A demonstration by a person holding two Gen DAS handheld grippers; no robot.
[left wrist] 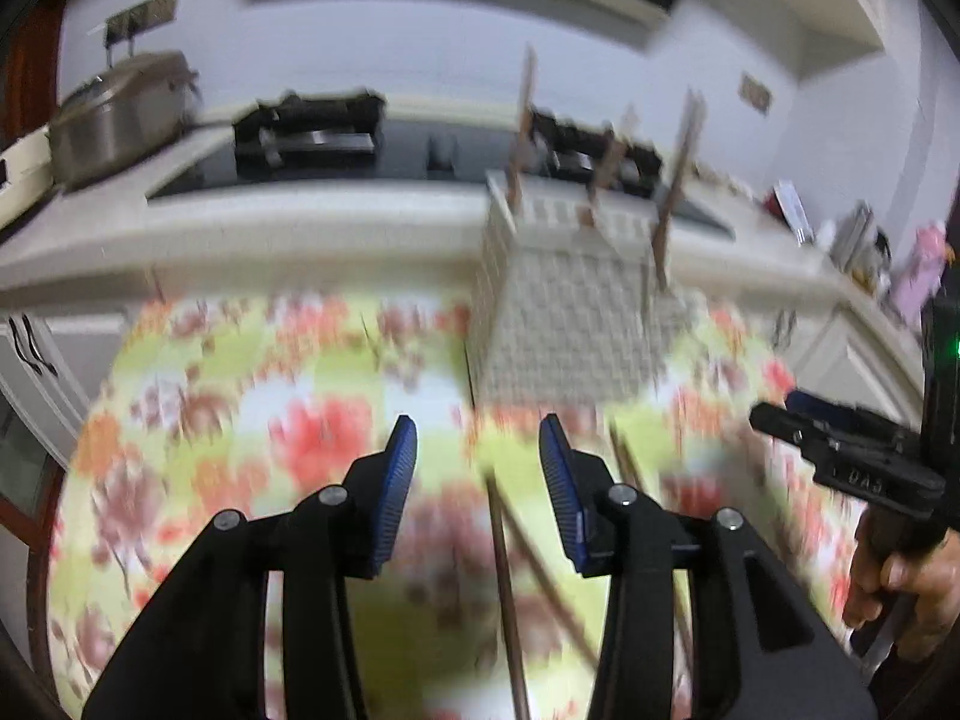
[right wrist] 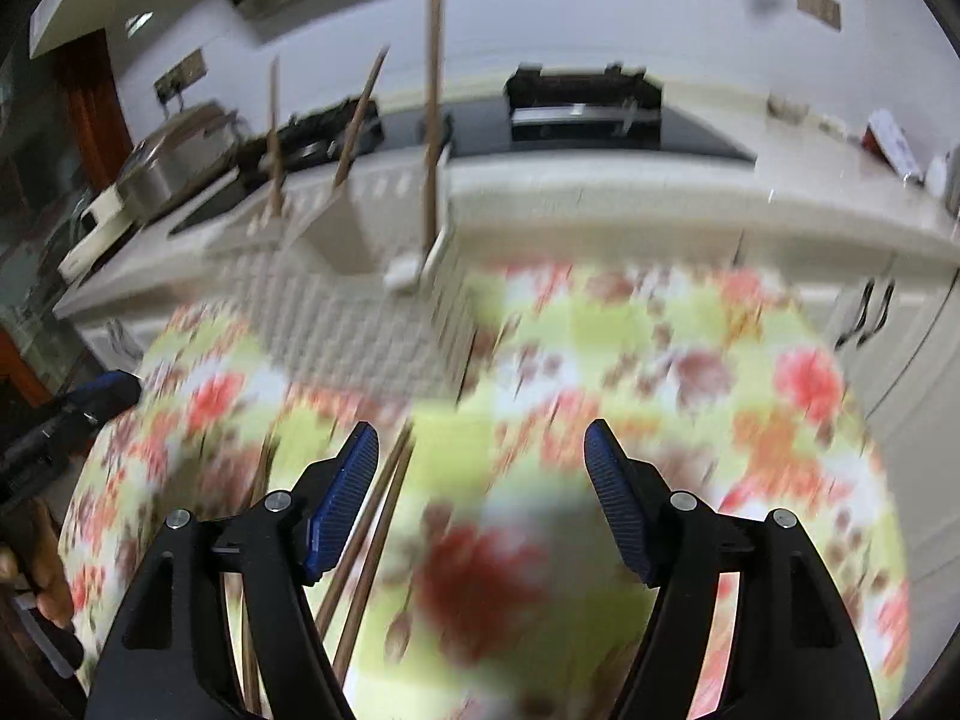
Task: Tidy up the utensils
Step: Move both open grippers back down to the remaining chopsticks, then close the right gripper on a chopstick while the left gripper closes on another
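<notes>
A white woven utensil basket [left wrist: 570, 324] stands on a floral tablecloth [left wrist: 240, 420], with three brown chopsticks [left wrist: 675, 180] upright in it. It also shows in the right wrist view [right wrist: 360, 306] with its chopsticks [right wrist: 432, 120]. Loose brown chopsticks [left wrist: 507, 588] lie on the cloth below my left gripper [left wrist: 478, 450], which is open and empty. My right gripper [right wrist: 482, 456] is open and empty; loose chopsticks [right wrist: 372, 540] lie beside its left finger. The right gripper also shows at the right edge of the left wrist view [left wrist: 840, 450]. Both views are motion-blurred.
Behind the table runs a white kitchen counter [left wrist: 300, 222] with a black hob [left wrist: 312, 132] and a steel pot [left wrist: 120, 114]. Small items [left wrist: 864, 240] crowd the counter's right end. White cabinet doors [right wrist: 888, 324] stand to the right.
</notes>
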